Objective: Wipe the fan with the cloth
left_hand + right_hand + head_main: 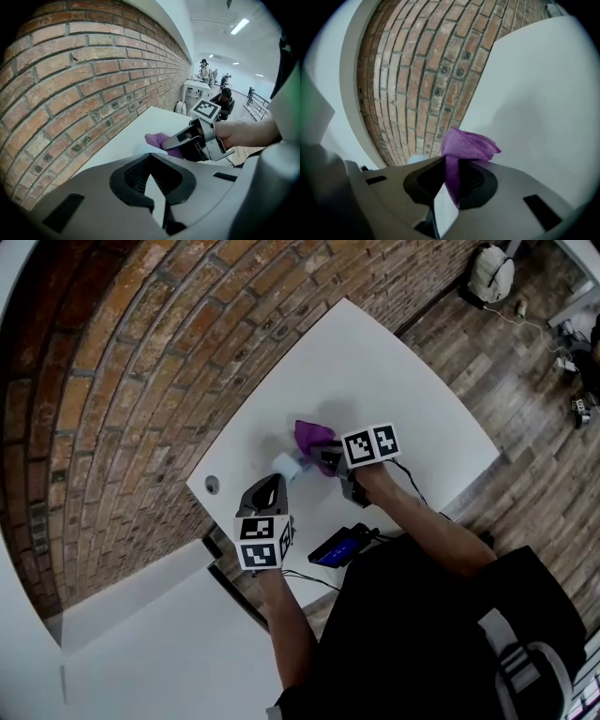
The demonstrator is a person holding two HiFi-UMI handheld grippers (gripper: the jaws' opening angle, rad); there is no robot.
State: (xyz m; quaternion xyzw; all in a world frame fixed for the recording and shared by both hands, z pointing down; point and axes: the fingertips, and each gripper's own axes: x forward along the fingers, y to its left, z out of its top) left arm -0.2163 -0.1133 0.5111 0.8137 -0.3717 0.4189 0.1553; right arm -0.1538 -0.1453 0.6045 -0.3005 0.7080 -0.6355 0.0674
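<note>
The right gripper [450, 161] has its fingers closed on the cloth [466, 145]. They pinch 1 narrow fold, so a loose bunch sticks out past the tips. That free bunch is probably meant as the wiping pad, keeping the hard fingers off the fan [286, 465].

The fan is a small pale object on the desk [394, 362], just left of the cloth and near the desk's left edge by the brick wall [141, 352]. It is too small here to show its blades or grille.

The left gripper [151, 159] has its fingers fully together with nothing visible between them. Its tips sit just near of the fan. It looks placed to steady the light fan against the push of the cloth, though I cannot tell whether they touch.

The cloth is purple, soft and finely napped like microfibre, crumpled into rounded folds. It should mould easily around curved parts. The desk is smooth, matt white with a rounded corner, so a light fan could slide on it. The wall is rough red-brown brick with pale mortar. Both grippers are smooth grey plastic with ribbed dark pads inside the fingers.
</note>
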